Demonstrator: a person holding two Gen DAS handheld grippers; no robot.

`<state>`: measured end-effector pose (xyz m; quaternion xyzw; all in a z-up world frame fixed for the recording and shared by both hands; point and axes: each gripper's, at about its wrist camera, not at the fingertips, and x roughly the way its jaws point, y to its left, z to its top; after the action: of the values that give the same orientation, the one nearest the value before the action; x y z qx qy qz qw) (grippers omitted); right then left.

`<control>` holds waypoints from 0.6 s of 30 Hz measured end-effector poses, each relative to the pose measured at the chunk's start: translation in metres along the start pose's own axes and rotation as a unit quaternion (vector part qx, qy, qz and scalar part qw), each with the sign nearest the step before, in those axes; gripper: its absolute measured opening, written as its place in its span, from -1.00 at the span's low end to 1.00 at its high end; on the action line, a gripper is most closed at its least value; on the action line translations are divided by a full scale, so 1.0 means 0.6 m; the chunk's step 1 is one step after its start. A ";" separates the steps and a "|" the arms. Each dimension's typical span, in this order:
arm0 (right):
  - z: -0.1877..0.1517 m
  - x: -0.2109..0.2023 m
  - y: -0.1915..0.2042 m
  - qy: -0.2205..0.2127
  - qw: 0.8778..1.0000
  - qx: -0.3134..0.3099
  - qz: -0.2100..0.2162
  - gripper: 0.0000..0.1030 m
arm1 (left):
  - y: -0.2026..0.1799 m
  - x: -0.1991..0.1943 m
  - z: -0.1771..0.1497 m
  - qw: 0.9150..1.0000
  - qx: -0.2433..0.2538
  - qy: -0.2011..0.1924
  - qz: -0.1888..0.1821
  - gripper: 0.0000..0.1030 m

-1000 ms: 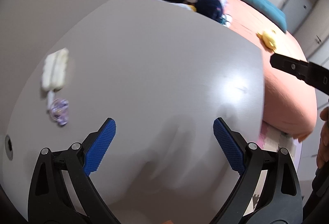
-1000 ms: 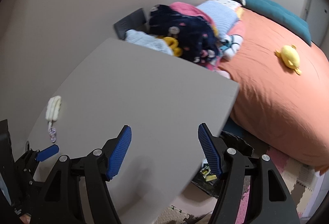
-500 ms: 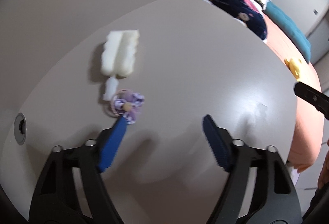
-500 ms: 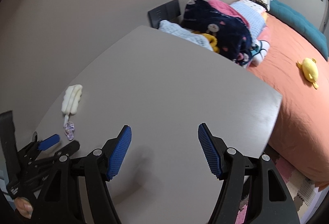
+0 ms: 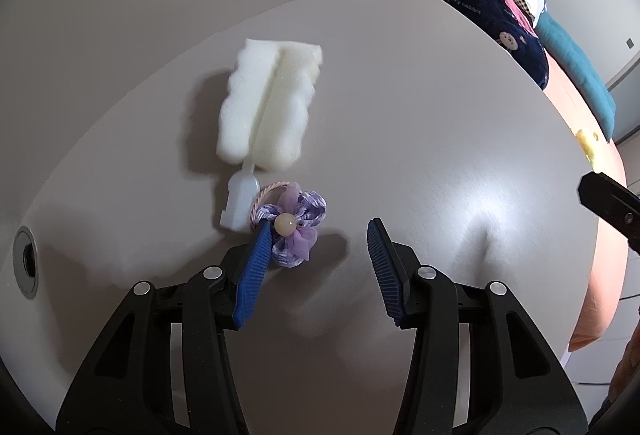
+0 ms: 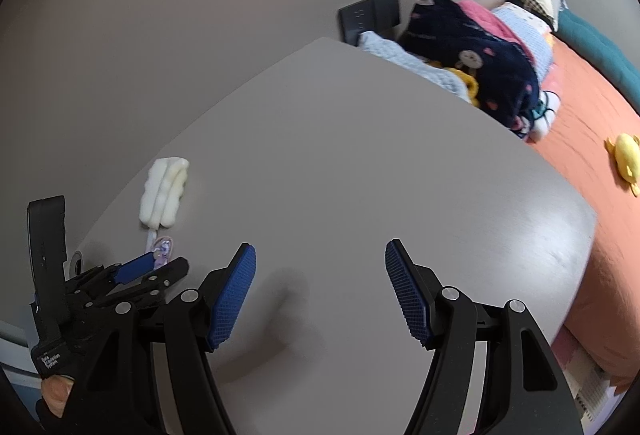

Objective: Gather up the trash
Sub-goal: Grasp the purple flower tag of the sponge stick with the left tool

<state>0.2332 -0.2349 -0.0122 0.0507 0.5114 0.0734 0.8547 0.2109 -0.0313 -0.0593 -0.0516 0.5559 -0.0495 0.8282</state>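
Now left gripper (image 5: pixel 318 233) closing, purple hair tie (image 5: pixel 294 225) just inside its left pad, not yet pinched, lying on grey table (image 5: pixel 420 115) near white sponge brush (image 5: pixel 266 107). Right gripper (image 6: pixel 320 259) released, empty, well right.

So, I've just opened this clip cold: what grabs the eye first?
The purple bow hair tie on the grey table, with the closing left gripper around it, one pad at its edge, the other clear. Just beyond lies a white sponge brush. The right gripper hangs open over bare tabletop.
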 end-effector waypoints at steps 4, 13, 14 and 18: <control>0.015 0.022 0.031 0.005 1.000 -0.011 0.012 0.32 | 0.017 0.002 0.008 1.000 -0.007 0.000 -0.006 -0.13; 0.043 0.072 0.101 0.018 0.999 -0.031 0.041 0.32 | 0.054 0.000 0.019 1.000 -0.016 -0.011 -0.016 -0.72; 0.045 0.077 0.108 0.020 0.998 -0.033 0.044 0.32 | 0.056 -0.002 0.019 1.000 -0.013 -0.017 -0.014 -0.73; 0.049 0.101 0.139 0.031 0.997 -0.040 0.060 0.32 | 0.066 -0.013 0.009 0.999 0.008 -0.040 0.011 -0.74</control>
<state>0.2812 -0.1422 -0.0370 0.0446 0.5307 0.1468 0.8335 0.2141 0.0092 -0.0555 -0.0406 0.5223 -0.0428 0.8507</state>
